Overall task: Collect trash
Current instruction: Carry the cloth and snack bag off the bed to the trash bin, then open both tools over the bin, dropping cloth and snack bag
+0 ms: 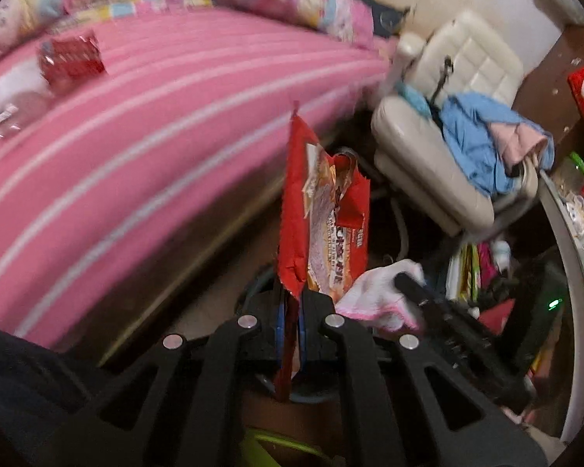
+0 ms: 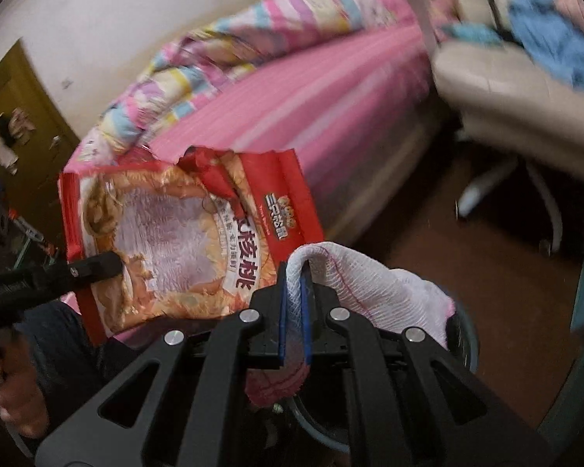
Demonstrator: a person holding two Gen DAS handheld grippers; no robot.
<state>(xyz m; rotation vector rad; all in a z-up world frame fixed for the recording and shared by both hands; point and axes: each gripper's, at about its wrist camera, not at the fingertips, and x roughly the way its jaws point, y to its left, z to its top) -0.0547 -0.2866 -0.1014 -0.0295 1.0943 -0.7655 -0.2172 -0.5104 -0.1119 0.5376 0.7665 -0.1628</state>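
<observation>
My left gripper (image 1: 291, 303) is shut on a red snack wrapper (image 1: 323, 210), held upright above the floor beside the bed. The wrapper also shows in the right wrist view (image 2: 183, 233), with the left gripper's finger (image 2: 97, 266) against it. My right gripper (image 2: 295, 292) is shut on a white and pink cloth (image 2: 354, 284), which drapes over its right finger. The cloth and the right gripper (image 1: 412, 286) also show in the left wrist view, just right of the wrapper. A dark round bin rim (image 2: 467, 342) shows below the right gripper.
A bed with a pink striped sheet (image 1: 155, 136) fills the left, with a red packet (image 1: 72, 58) and clear plastic litter (image 1: 0, 120) on it. A cream chair (image 1: 447, 116) holds blue clothes. A cluttered white table edge (image 1: 572, 233) stands at right. Brown floor (image 2: 486, 272) lies between bed and chair.
</observation>
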